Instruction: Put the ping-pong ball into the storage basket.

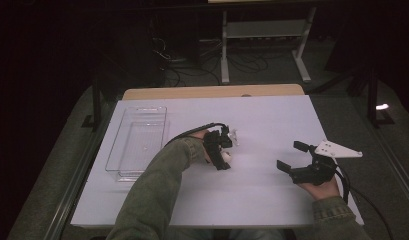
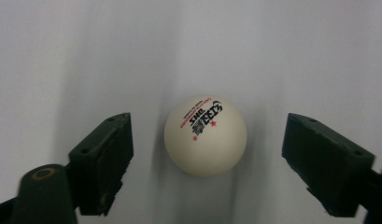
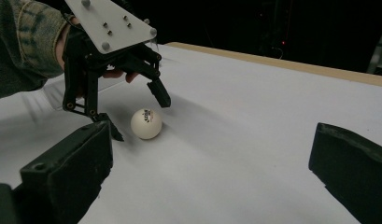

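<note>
White sheet covered the table (image 1: 272,200) in the high view. Left gripper (image 1: 223,152) sat near the middle of it, tilted down over a pale ping-pong ball (image 1: 225,156) that was mostly masked by the tool. Clear plastic tray (image 1: 123,162) lay well to the left, nothing visible in it. Right gripper (image 1: 292,156) rested apart on the right side, jaws spread, holding nothing, grey three-cornered plate on top.

Left gripper view: ball (image 2: 205,136) lay on the sheet between the two black jaws, red and black print with a small star facing up. Jaws stood wide, a clear gap on each side, neither pad touching. Ball sat a little nearer the left jaw.

Right gripper view: own jaws wide and empty in the foreground. Farther off, left gripper (image 3: 138,115) straddled the ball (image 3: 146,123), fingertips low beside it; sleeve and hand behind.

Judgement: step in hand was the pick-up approach, with the grasp not yet made. Next move called for closing evenly on the ball's widest part, gently, since a light round ball could squirt out if pinched off-centre. The tray looked the likely destination.
</note>
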Demonstrator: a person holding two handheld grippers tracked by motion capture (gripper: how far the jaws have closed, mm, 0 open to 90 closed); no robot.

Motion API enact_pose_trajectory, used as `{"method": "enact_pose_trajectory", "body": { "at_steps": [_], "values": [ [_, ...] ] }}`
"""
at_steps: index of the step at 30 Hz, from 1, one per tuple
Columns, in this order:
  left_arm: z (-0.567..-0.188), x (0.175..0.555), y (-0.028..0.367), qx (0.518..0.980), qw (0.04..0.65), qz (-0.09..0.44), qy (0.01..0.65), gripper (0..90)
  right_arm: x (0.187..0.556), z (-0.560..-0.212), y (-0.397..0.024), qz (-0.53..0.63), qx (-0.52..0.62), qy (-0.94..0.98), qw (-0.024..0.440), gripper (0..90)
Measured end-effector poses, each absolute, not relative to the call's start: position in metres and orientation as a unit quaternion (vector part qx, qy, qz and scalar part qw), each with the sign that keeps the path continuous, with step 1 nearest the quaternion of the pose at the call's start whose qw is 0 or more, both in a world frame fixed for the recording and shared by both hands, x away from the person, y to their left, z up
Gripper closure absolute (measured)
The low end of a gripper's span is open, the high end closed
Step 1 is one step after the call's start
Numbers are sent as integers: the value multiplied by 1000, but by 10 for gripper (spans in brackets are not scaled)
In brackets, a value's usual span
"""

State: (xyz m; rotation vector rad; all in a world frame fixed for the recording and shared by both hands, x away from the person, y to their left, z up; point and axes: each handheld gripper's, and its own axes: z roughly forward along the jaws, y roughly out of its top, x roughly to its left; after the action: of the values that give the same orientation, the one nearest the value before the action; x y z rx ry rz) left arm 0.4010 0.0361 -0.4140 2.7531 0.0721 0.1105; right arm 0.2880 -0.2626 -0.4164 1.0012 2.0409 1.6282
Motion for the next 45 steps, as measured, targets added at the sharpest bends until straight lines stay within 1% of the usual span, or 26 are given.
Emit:
{"method": "enact_pose_trajectory", "body": {
  "at_steps": [6,7,8,13,17,19,22,26,30,34,45],
  "values": [
    [-415,401,37,981,190,42,21,250,289,-417,-263,579,356,715,164,0],
    [-415,401,37,980,191,48,24,269,289,-417,-264,579,356,714,164,0],
    [-415,400,37,980,189,57,26,318,289,-417,-264,580,357,714,164,0],
    [-417,398,37,981,185,56,19,369,289,-417,-264,581,359,711,167,0],
    [-417,399,36,981,187,50,20,429,289,-417,-264,581,359,711,166,0],
    [-417,399,36,981,188,45,21,442,289,-417,-264,581,359,712,166,0],
    [-415,398,37,980,192,45,20,496,289,-417,-264,581,359,712,164,0],
    [-414,396,36,980,193,49,10,500,289,-417,-264,581,358,713,164,0],
    [-413,394,35,980,193,42,18,501,289,-417,-264,578,358,714,165,0],
    [-413,394,36,982,182,50,18,501,289,-417,-263,576,357,717,166,0],
    [-402,389,38,981,182,57,25,501,290,-417,-263,578,354,717,165,0]
  ]
}}
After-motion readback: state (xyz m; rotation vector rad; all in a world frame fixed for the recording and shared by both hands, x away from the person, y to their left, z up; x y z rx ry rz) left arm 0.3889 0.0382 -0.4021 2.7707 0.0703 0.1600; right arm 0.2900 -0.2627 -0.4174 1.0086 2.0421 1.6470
